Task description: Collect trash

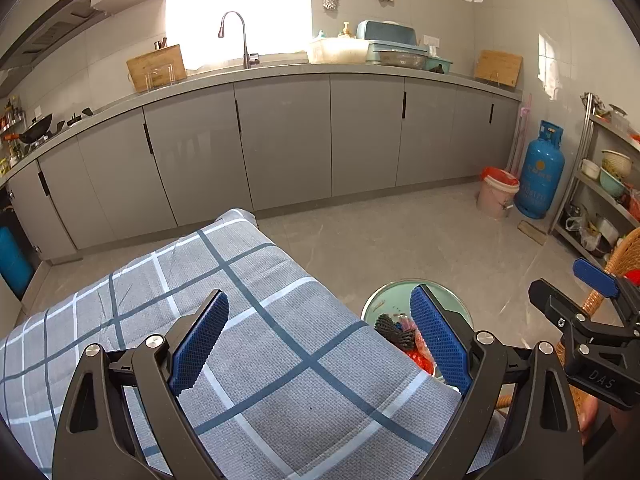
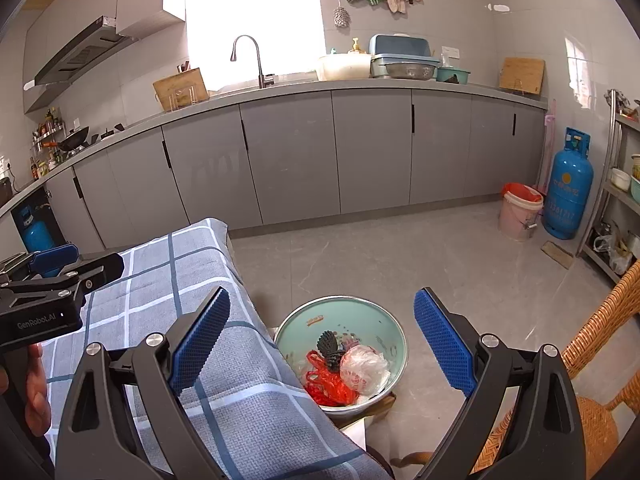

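A pale green metal basin stands on a low box beside the table, right of its edge. In it lie a red plastic bag, a crumpled clear bag and a black mesh piece. The left wrist view shows part of the basin and the black mesh. My left gripper is open and empty over the checked tablecloth. My right gripper is open and empty, above the basin and the table's edge. Each gripper shows in the other's view, the right and the left.
Grey kitchen cabinets with a sink tap run along the back. A blue gas cylinder and a pink bucket with a red liner stand at the right wall. A wicker chair is at the near right. A metal shelf rack holds bowls.
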`<state>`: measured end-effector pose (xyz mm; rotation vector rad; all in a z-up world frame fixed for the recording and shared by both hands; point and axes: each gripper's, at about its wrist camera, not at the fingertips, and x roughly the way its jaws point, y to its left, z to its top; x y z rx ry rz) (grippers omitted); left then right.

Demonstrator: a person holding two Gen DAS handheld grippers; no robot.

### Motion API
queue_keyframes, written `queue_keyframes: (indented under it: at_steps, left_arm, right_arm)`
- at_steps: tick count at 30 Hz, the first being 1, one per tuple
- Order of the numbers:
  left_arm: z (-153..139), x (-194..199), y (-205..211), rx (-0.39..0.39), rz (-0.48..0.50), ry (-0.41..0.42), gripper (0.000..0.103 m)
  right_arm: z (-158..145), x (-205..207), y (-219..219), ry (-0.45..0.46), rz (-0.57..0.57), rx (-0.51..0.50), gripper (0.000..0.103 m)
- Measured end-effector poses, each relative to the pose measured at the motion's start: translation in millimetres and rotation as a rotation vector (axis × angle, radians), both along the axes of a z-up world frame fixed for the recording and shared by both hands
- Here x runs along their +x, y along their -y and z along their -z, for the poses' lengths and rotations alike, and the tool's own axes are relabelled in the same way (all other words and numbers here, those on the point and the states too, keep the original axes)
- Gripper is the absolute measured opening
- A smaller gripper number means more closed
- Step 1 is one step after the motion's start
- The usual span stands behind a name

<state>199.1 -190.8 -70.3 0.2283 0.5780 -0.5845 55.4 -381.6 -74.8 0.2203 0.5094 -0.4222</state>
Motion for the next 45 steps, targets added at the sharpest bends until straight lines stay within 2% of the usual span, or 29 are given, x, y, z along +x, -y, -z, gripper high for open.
queue_keyframes:
  at_steps: [17,20,35,41,45]
  left_arm:
    - [-2.5,-4.0,-3.5,0.006,-0.002,0.018,0.091]
    - [-5.3,-7.8,-4.5,0.003,-0.003,0.023,0.098]
    - [-7.9,-9.5,-2.2,0.016,-0.014,0.033,0.099]
    - [-7.1,-14.8,-2.7,0.029,-0.026,0.076,0.099]
    - [-7.7,-10.7,-6.0,0.014,-0.032,0.040,0.099]
  right_arm:
    - [-2.7,-1.5,-6.3,0.007,-0.004,-0.011,0.092]
    - [-4.4,-3.1,-6.6,0.011,-0.002,-0.013,0.092]
    - [-7.7,-6.6,-6.4,0.020,-0.001,-0.012,0.092]
    - [-6.5,-6.7,-7.6,0.013,-0.003,-0.013,0.092]
    - [-5.8,-6.5,-8.2,0.005,-0.001,-0.016,0.093]
